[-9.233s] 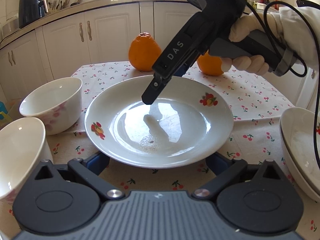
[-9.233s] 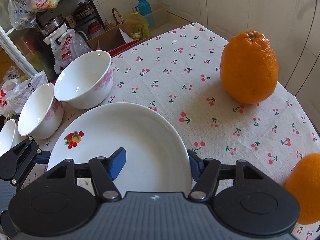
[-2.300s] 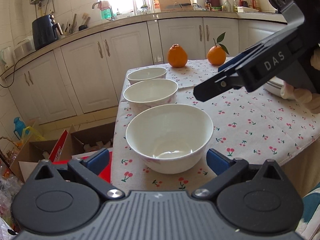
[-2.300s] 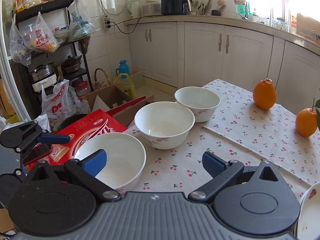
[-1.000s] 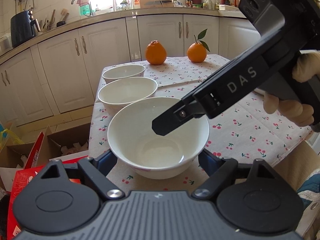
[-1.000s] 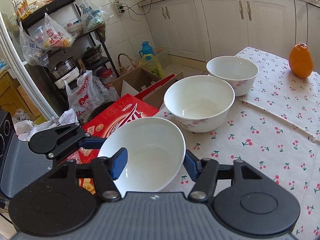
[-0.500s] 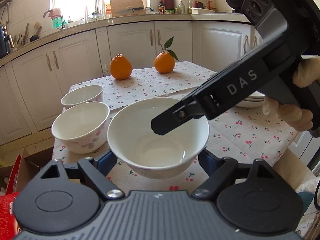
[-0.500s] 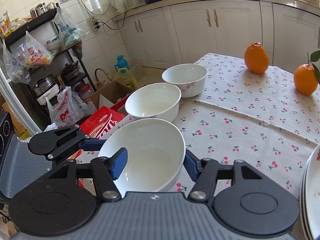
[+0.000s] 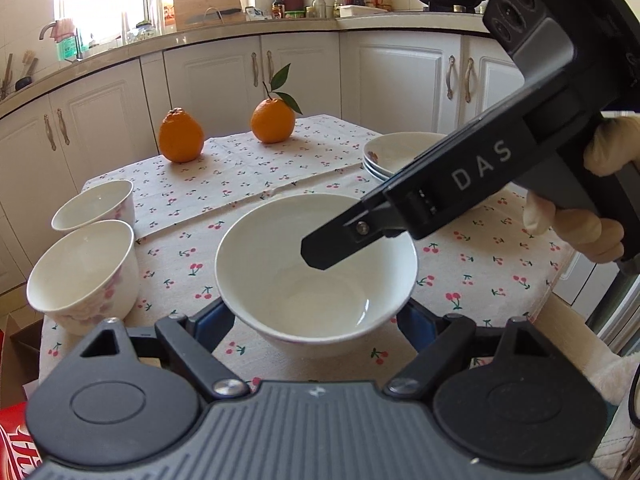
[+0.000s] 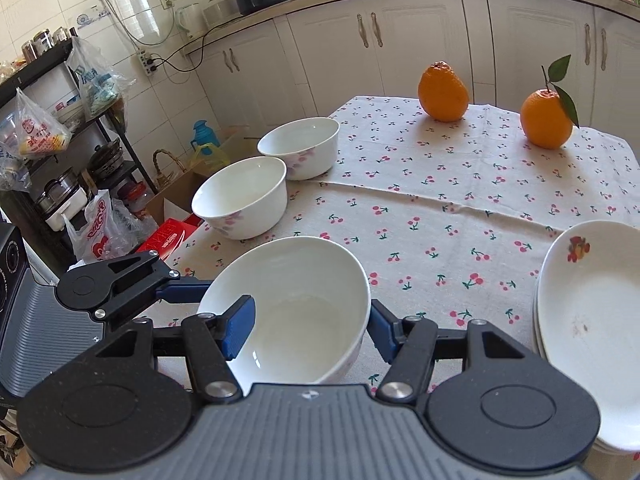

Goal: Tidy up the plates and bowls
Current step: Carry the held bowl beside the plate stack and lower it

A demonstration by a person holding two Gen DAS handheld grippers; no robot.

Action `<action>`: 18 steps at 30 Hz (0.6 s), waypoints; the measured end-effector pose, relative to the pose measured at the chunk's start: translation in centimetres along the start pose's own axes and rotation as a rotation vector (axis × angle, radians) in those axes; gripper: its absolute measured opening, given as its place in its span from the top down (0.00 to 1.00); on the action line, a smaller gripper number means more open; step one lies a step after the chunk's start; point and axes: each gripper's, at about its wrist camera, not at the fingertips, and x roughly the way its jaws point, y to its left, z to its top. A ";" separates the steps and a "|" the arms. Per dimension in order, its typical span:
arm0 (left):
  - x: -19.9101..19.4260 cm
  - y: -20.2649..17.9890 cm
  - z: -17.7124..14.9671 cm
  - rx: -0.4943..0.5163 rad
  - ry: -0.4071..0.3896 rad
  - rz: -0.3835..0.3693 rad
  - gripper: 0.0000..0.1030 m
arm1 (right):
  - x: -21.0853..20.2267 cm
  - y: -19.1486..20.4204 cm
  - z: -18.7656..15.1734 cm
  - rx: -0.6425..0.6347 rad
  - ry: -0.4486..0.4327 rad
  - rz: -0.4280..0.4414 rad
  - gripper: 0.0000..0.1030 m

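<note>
A plain white bowl (image 9: 288, 280) hangs just over the cherry-print tablecloth (image 9: 248, 184), held from two sides. My left gripper (image 9: 316, 320) is shut on it, with a blue pad against each outer side. My right gripper (image 10: 310, 330) is shut on the bowl's wall (image 10: 320, 264), one pad inside and one outside. In the left wrist view its black finger (image 9: 320, 254) reaches into the bowl from the right. Two more white bowls with pink flowers (image 9: 86, 272) (image 9: 94, 204) stand at the table's left. A stack of plates (image 10: 588, 320) sits on the right.
Two oranges (image 10: 443, 92) (image 10: 546, 118) stand at the far end of the table. White cabinets (image 9: 392, 72) run behind it. Off the table's left edge are a red box (image 10: 168, 240), cardboard boxes and a shelf with bags (image 10: 40, 132). A gloved hand (image 9: 580, 224) holds the right gripper.
Both grippers have carried the bowl to the right along the table's near side. The two standing bowls have slid left in view, and the plate stack has come into sight.
</note>
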 end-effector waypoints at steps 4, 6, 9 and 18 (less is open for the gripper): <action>0.3 -0.3 0.1 -0.004 0.008 -0.008 0.15 | 0.0 -0.4 -0.2 0.011 0.003 -0.009 0.35; 0.5 -0.3 0.1 -0.005 0.011 -0.011 0.15 | 0.1 -0.6 -0.3 0.018 0.006 -0.012 0.35; 0.7 -0.4 0.1 0.000 0.019 -0.013 0.15 | 0.2 -0.8 -0.4 0.027 0.012 -0.013 0.35; 1.2 -0.2 0.2 -0.014 0.023 -0.027 0.15 | 0.3 -1.1 -0.5 0.041 0.016 -0.022 0.35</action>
